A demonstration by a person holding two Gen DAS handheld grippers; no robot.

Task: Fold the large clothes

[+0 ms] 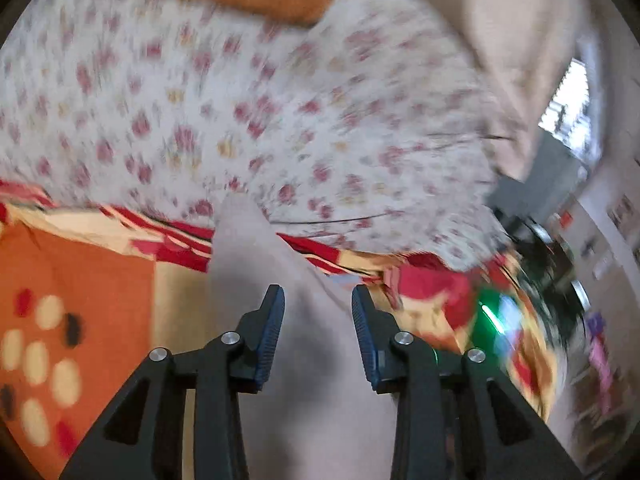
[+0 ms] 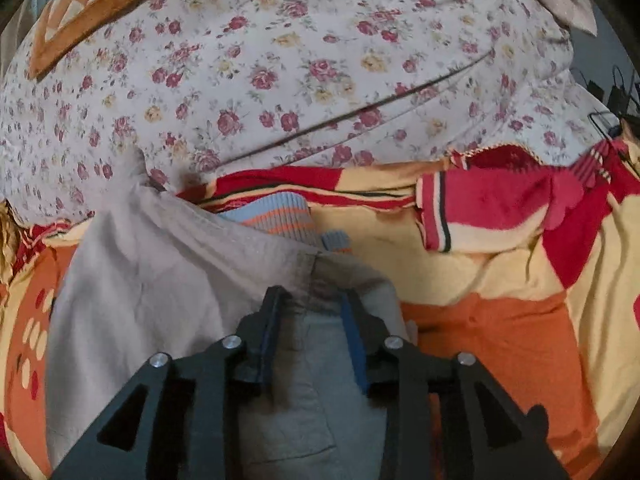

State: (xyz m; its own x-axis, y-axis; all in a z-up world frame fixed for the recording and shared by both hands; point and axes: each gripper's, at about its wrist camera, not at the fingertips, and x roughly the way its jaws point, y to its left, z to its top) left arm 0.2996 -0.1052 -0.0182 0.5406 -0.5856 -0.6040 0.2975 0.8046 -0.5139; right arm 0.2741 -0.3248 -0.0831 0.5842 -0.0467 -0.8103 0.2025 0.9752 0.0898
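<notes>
A large grey-beige garment (image 2: 160, 280) lies on an orange, yellow and red blanket (image 2: 500, 340). In the right wrist view my right gripper (image 2: 310, 300) stands over the garment's near end, jaws apart with bunched cloth between them. A striped blue and orange knit piece (image 2: 280, 216) peeks out past the garment's far edge. In the left wrist view, which is blurred by motion, my left gripper (image 1: 318, 300) is open above the same grey garment (image 1: 280, 300), with cloth filling the gap below the jaws.
A white sheet with red roses (image 2: 280, 60) covers the bed beyond the blanket. An orange checked cushion (image 2: 92, 8) lies at the far left. A beige cloth (image 1: 500, 40) hangs at the upper right. Room clutter (image 1: 580, 280) shows past the bed's right edge.
</notes>
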